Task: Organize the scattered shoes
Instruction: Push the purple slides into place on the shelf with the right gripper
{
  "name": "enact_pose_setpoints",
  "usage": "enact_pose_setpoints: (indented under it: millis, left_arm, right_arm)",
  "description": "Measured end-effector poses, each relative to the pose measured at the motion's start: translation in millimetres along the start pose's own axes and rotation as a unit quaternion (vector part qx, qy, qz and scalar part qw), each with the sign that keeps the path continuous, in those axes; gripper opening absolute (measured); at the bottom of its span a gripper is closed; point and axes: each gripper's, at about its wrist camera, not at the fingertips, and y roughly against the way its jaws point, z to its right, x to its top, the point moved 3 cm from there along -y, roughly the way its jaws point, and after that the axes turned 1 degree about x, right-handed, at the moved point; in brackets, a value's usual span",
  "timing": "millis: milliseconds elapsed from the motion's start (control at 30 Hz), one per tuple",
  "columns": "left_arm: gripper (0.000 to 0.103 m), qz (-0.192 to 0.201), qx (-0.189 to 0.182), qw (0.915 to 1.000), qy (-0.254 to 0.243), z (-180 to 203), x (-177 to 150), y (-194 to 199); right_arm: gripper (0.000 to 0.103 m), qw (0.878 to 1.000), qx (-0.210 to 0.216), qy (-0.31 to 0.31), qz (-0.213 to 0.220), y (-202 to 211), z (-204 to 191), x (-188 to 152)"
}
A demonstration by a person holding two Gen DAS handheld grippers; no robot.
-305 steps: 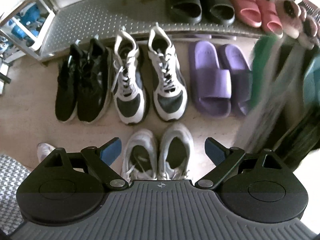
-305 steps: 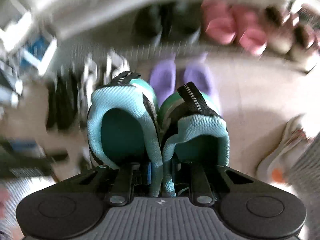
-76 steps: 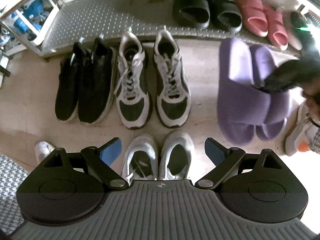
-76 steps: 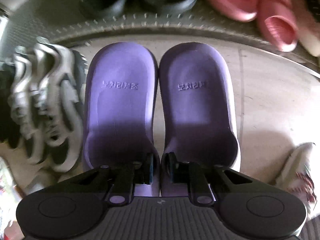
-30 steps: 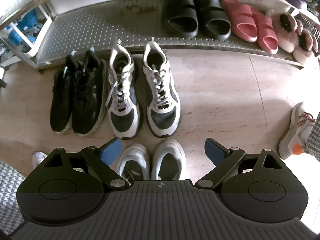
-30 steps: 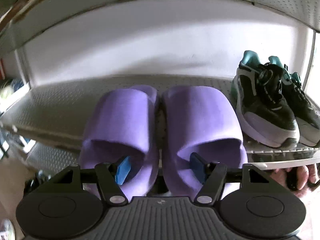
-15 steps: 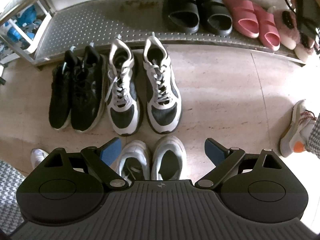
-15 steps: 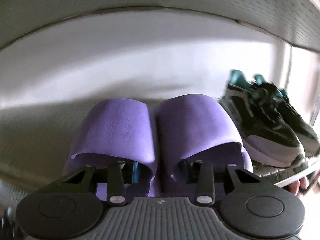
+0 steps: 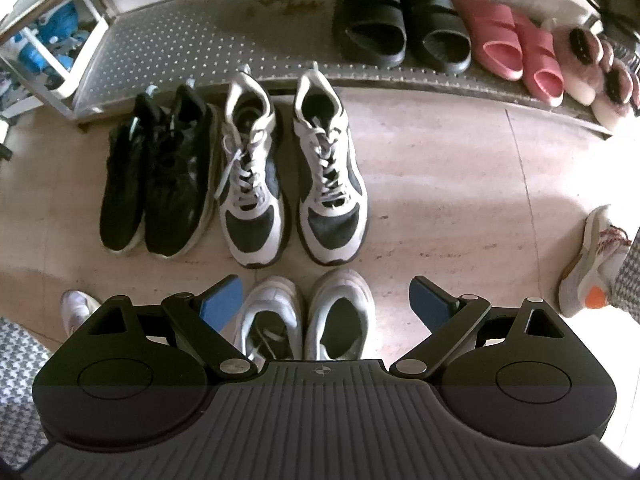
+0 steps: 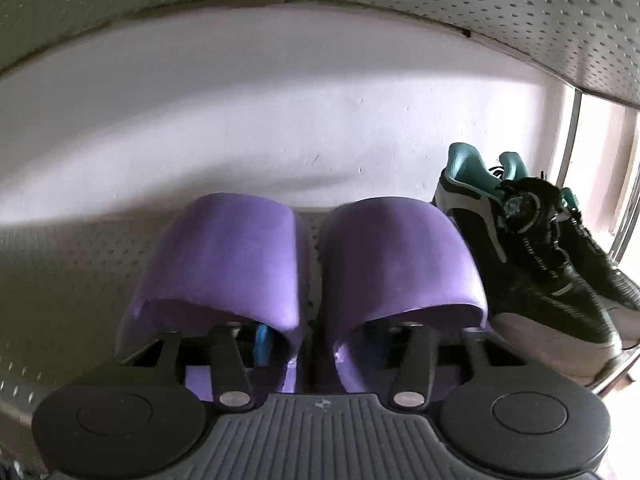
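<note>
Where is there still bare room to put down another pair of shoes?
The bottom shelf is bare left of the black slides; its right end is packed with pink slides and furry slippers. On the upper shelf, space lies left of the purple slides; their right side is crowded by the teal-lined sneakers.

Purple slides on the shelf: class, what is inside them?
One finger of the right gripper reaches under each strap of the purple slides, jaws opening. The straps hide the toe ends and the other fingertip.
</note>
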Motion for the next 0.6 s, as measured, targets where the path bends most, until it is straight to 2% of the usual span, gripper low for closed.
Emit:
enact_pose_setpoints:
  millis: [33, 133, 200, 233, 367, 400, 467, 500, 567, 600]
  left_arm:
    - [0.094, 0.001, -0.001, 1.0, 0.002, -1, 0, 1]
    - [0.094, 0.004, -0.005, 0.9999, 0.014, -5, -3, 6]
    - [0.094, 0.004, -0.001, 0.9999, 0.015, -7, -6, 6]
    - [0.094, 0.005, 0.001, 0.9999, 0.015, -8, -8, 6]
    - [0.094, 0.006, 0.008, 0.9998, 0.018, -13, -12, 7]
    - [0.094, 0.006, 0.009, 0.9997, 0.02, -15, -12, 7]
    - [0.094, 0.007, 0.01, 0.9996, 0.027, -18, -10, 8]
    - [0.094, 0.008, 0.007, 0.9996, 0.027, -18, -9, 9]
    - [0.094, 0.011, 0.003, 0.9995, 0.028, -16, -7, 10]
    - [0.094, 0.012, 0.001, 0.9996, 0.027, -15, -6, 11]
  right_arm:
    - [0.074, 1.0, 0.015, 0.0, -0.003, 8, 2, -3]
    - [0.077, 0.999, 0.049, 0.001, -0.002, 38, 10, -12]
    - [0.073, 0.998, 0.055, 0.012, 0.007, 47, 10, -12]
    - [0.071, 0.998, 0.057, 0.018, -0.003, 48, 10, -9]
    - [0.072, 0.998, 0.036, -0.027, -0.038, 54, 6, 3]
    - [0.069, 0.998, 0.035, -0.036, -0.044, 58, 6, 3]
    - [0.035, 0.996, 0.052, -0.051, -0.048, 72, 4, -4]
    - [0.01, 0.995, 0.068, -0.043, -0.054, 73, 0, -9]
    - [0.008, 0.993, 0.099, -0.019, -0.056, 74, -7, -20]
    - [0.008, 0.994, 0.101, -0.01, -0.051, 73, -9, -22]
